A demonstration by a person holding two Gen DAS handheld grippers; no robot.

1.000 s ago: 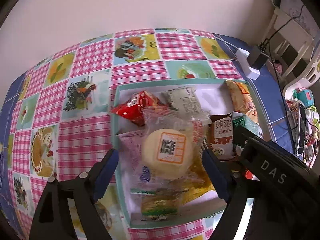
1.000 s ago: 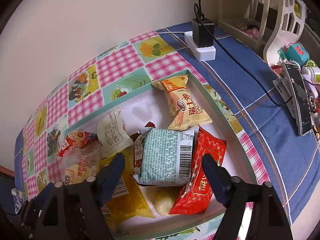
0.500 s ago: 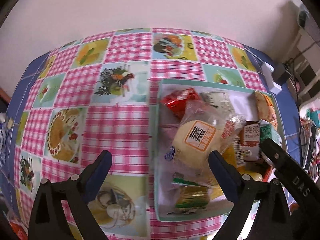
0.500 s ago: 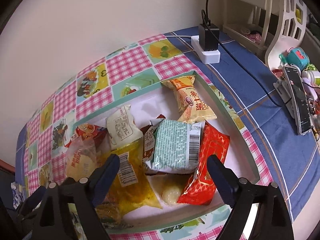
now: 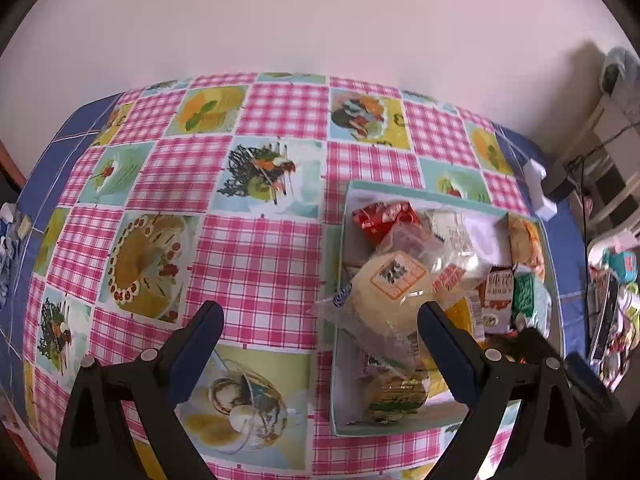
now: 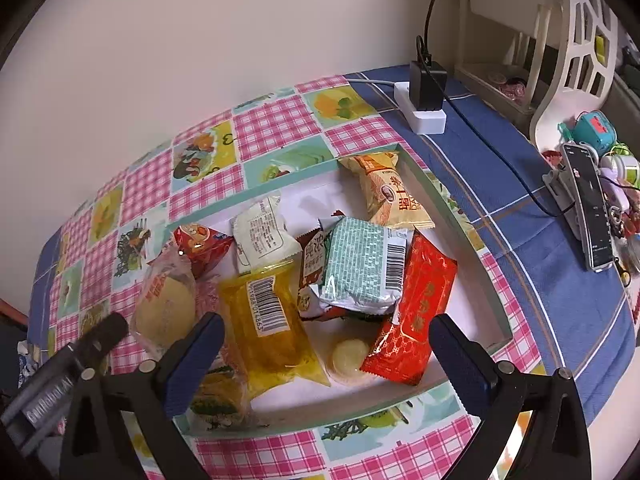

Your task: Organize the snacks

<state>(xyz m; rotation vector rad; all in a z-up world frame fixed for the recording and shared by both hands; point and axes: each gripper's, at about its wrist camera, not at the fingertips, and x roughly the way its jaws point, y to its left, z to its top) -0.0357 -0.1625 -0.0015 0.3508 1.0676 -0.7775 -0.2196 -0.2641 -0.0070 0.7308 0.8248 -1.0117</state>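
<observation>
A shallow tray with a teal rim (image 5: 420, 196) (image 6: 472, 264) holds several snack packets. On the left is a bun in clear wrap (image 5: 390, 292) (image 6: 166, 312). Also in it are a yellow packet (image 6: 268, 328), a green packet (image 6: 360, 268), a red packet (image 6: 416, 312) and an orange-beige packet (image 6: 394, 192). My left gripper (image 5: 318, 314) is open, straddling the tray's left rim, and holds nothing. The bun lies just ahead of its right finger. My right gripper (image 6: 326, 324) hovers over the tray's near side. Its jaws are opening and its pads touch no packet.
A checked, fruit-print cloth (image 5: 256, 248) covers the table to the left of the tray. At the back right are a white power strip with a black charger (image 6: 424, 112), a phone on a stand (image 6: 588, 208), toys and a white shelf (image 6: 576, 40). A wall runs behind the table.
The left gripper slid left off the tray, so the bun is no longer between its fingers. The right gripper drew back from the green packet. Both sets of jaws widened.
</observation>
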